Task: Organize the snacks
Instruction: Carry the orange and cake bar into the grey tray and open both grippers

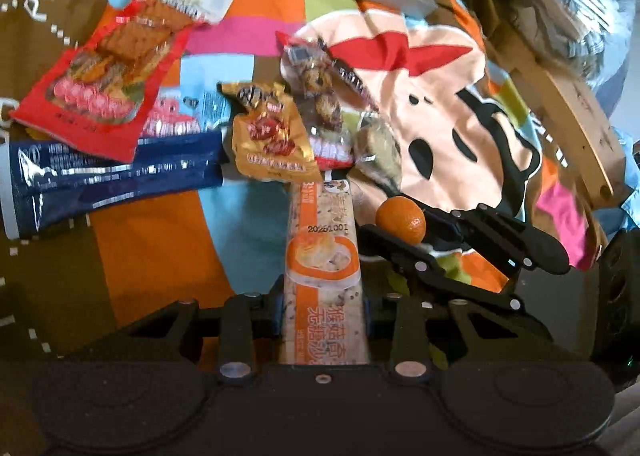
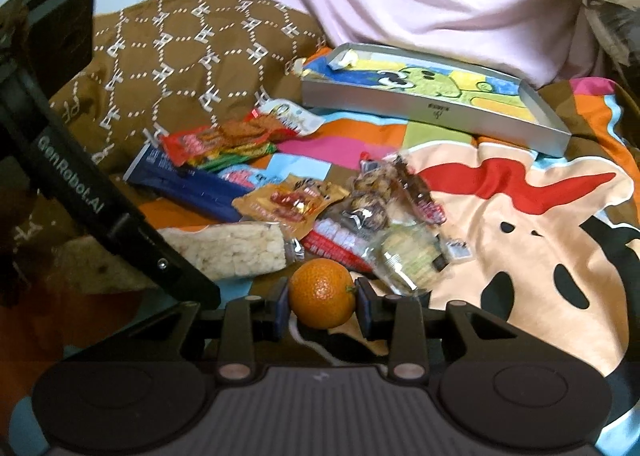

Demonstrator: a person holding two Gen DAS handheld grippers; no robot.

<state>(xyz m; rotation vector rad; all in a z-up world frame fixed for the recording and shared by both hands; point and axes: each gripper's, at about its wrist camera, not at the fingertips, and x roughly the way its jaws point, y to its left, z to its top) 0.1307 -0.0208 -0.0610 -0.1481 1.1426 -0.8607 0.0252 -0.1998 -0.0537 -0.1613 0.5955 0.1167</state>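
Both grip: left hand-held gripper (image 1: 324,320) clamps rice bar (image 1: 322,256); right hand-held gripper (image 2: 322,306) pinches tangerine (image 2: 322,293).

The left gripper (image 1: 323,320) clamps an orange-labelled snack bar (image 1: 322,256); the right gripper (image 1: 394,230) grips a tangerine (image 1: 401,219).

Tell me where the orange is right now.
The orange sits between the right gripper's pads, low and centre in the right wrist view, just in front of the snack pile and right of the rice bar the left gripper holds.
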